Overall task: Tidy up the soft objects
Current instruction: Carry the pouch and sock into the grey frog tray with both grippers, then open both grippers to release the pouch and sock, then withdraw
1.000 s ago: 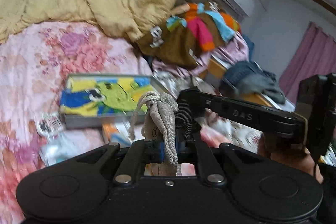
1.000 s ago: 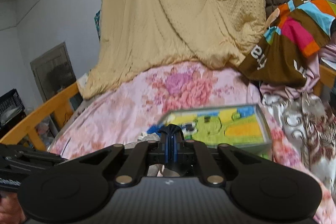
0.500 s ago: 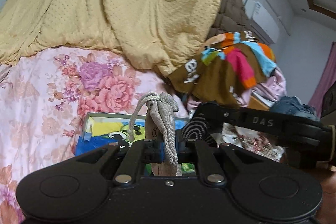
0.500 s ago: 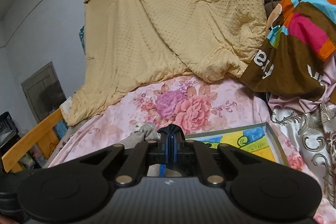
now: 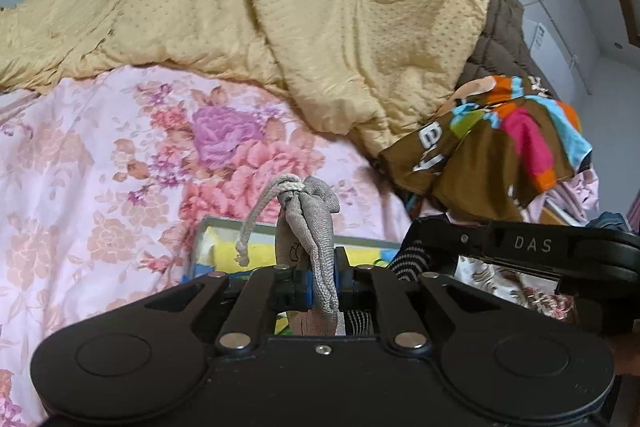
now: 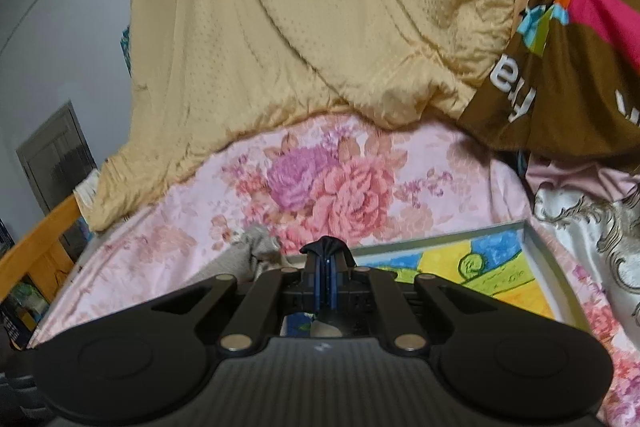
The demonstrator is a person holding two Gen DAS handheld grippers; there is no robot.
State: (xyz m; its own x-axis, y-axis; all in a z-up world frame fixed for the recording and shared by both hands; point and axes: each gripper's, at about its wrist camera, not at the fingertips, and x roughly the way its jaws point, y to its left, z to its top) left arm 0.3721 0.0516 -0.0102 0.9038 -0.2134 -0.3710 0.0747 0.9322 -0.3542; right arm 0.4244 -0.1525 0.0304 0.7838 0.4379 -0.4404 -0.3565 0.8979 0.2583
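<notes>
Left claw [image 5: 316,279] is pinching the grey pouch [image 5: 314,223] at low centre of frame, above the box [image 5: 224,247]; right claw [image 6: 328,281] is pressed together on dark fabric [image 6: 326,247], likely the striped sock [image 5: 412,259]. To do it well, I'd keep both grips firm, align both over the box's interior and lower before letting go, so nothing slides onto the bed [image 5: 100,167]. Left view alone shows the pouch's cord and the sock's stripes; right view alone shows more of the box's printed face at lower right and a grey cloth bit at its left edge.
</notes>
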